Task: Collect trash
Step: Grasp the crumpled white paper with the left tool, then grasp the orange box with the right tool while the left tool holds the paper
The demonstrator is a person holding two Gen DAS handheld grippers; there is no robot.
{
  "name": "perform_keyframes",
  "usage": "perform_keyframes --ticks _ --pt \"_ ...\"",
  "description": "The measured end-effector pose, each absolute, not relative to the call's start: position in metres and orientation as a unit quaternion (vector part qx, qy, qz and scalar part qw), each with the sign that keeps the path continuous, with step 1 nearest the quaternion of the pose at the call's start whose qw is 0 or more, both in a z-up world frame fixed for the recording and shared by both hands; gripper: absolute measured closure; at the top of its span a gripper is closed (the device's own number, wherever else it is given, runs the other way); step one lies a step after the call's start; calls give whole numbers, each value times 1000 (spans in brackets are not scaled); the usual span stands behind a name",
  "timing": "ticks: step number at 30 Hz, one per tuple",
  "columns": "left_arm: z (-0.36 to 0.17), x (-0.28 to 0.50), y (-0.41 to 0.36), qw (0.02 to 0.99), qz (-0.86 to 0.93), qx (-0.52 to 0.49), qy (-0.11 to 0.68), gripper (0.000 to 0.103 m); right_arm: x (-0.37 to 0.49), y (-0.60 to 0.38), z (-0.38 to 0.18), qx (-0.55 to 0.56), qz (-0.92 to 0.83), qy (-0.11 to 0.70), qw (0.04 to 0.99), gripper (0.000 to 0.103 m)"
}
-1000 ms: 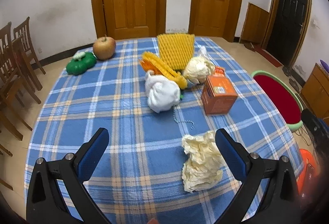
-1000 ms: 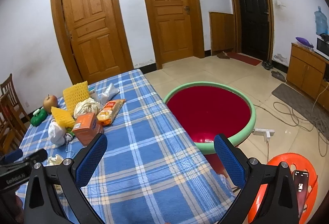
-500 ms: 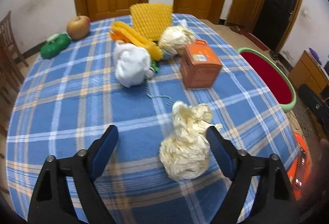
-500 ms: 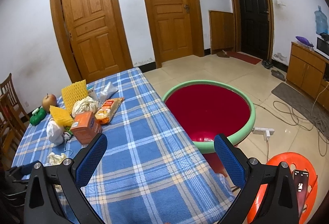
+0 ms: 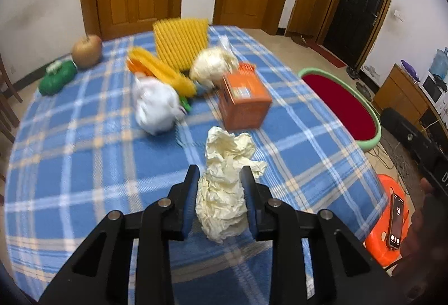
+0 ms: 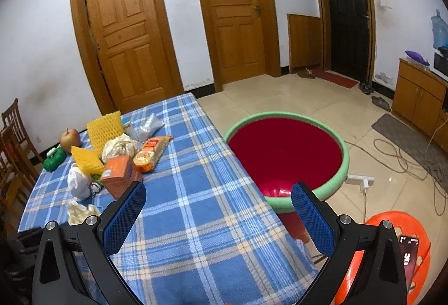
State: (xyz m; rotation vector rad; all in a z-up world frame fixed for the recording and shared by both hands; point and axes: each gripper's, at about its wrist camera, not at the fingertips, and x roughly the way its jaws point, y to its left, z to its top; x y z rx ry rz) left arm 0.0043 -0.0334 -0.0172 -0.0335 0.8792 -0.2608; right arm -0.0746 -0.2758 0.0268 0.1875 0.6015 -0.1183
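A crumpled cream paper wad point(image 5: 224, 187) lies near the front of the blue plaid table point(image 5: 84, 165). My left gripper point(image 5: 219, 173) is closing on it: the wad sits between the jaws, and both pads touch its sides. The same wad point(image 6: 79, 211) shows at the lower left of the right wrist view. My right gripper point(image 6: 219, 188) hangs open over the table's right edge with nothing between its fingers. A red basin with a green rim point(image 6: 345, 162) stands on the floor beside the table.
Farther back on the cloth lie a white bag point(image 5: 155, 109), an orange box point(image 5: 243, 100), yellow foam netting point(image 5: 182, 39), a snack packet point(image 6: 151, 151), an apple point(image 5: 86, 51) and a green object point(image 5: 57, 78). An orange stool point(image 6: 392, 249) holds a phone. Chairs point(image 6: 14, 142) stand at the left.
The left gripper moved over the cream paper wad and its jaws closed from wide open to touching the wad's sides. The right gripper stayed where it was, open.
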Motion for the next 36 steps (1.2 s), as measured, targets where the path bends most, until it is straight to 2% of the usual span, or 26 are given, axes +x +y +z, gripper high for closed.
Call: perform_keyframes --ticks 11,21,30,33,35,36 --pt "26 41 20 926 -67 -11 371 73 -39 -243 41 107 -10 317 942 0" --pt "7 67 64 931 -37 -21 364 73 12 -181 8 59 7 380 923 0" --pt "-14 82 77 916 -97 -69 384 73 40 -156 -16 40 -14 427 903 1" --pt "-21 86 77 909 -112 -74 395 73 44 -150 -18 32 -22 418 907 12" --pt "-23 87 77 907 -119 -78 397 73 47 -148 -21 31 -20 418 908 42" --pt "-24 87 78 907 -119 -80 395 73 48 -148 -22 35 -16 420 907 50"
